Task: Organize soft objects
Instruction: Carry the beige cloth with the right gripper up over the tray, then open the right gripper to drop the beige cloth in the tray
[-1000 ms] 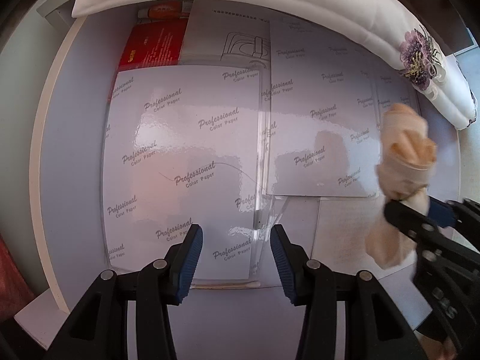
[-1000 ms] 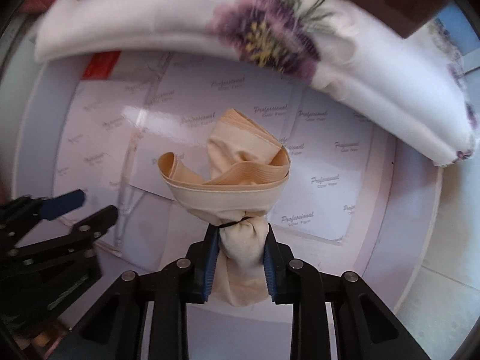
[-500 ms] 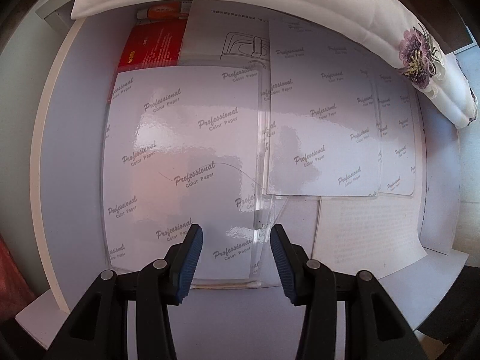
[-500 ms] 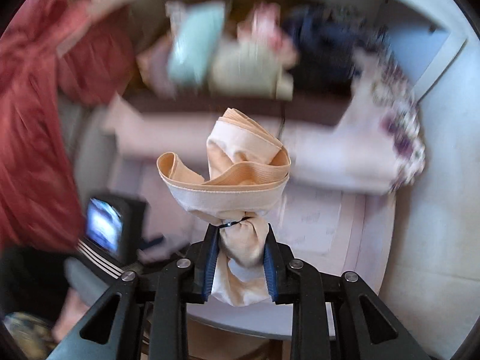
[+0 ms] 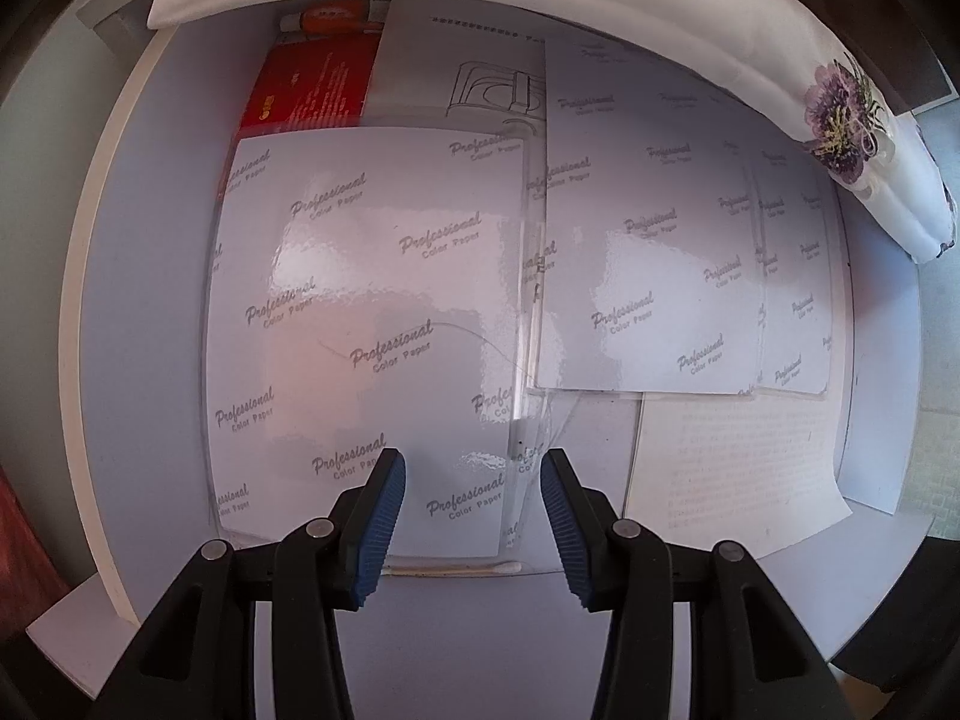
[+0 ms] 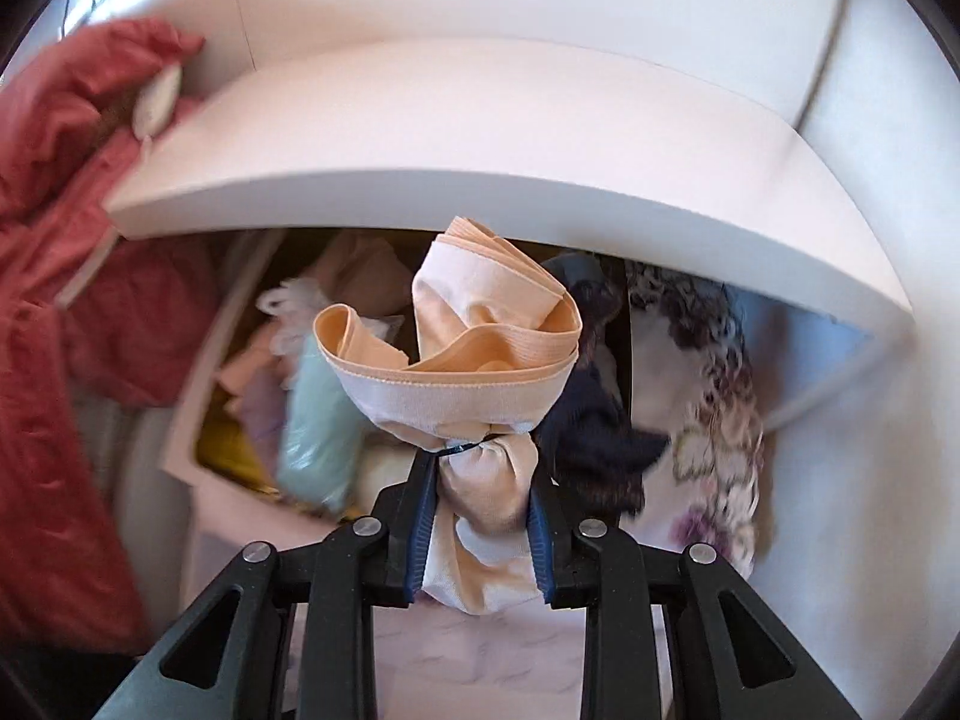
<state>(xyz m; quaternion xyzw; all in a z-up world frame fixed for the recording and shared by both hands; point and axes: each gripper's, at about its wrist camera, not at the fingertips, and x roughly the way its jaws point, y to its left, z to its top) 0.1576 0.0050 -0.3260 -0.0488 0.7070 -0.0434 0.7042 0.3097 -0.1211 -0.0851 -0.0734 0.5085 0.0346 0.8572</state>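
Peach bundle (image 6: 480,372) held up in front of white shelf (image 6: 480,168).
Box (image 6: 198,420) under shelf: mint, yellow, pale soft items inside. R gripper (image 6: 480,516) fingers narrow, clamped on bundle's tied end. L gripper (image 5: 474,510) fingers part-open, empty, over tabletop (image 5: 150,300) w/ paper sheets (image 5: 372,312).

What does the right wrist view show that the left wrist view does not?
Only the right wrist view: the right gripper, jaws shut on a tied peach garment, before a box of soft items under a white shelf. Only the left wrist view: the empty left gripper above glossy paper sheets and a red booklet. Both may share the floral cloth, but this is uncertain.
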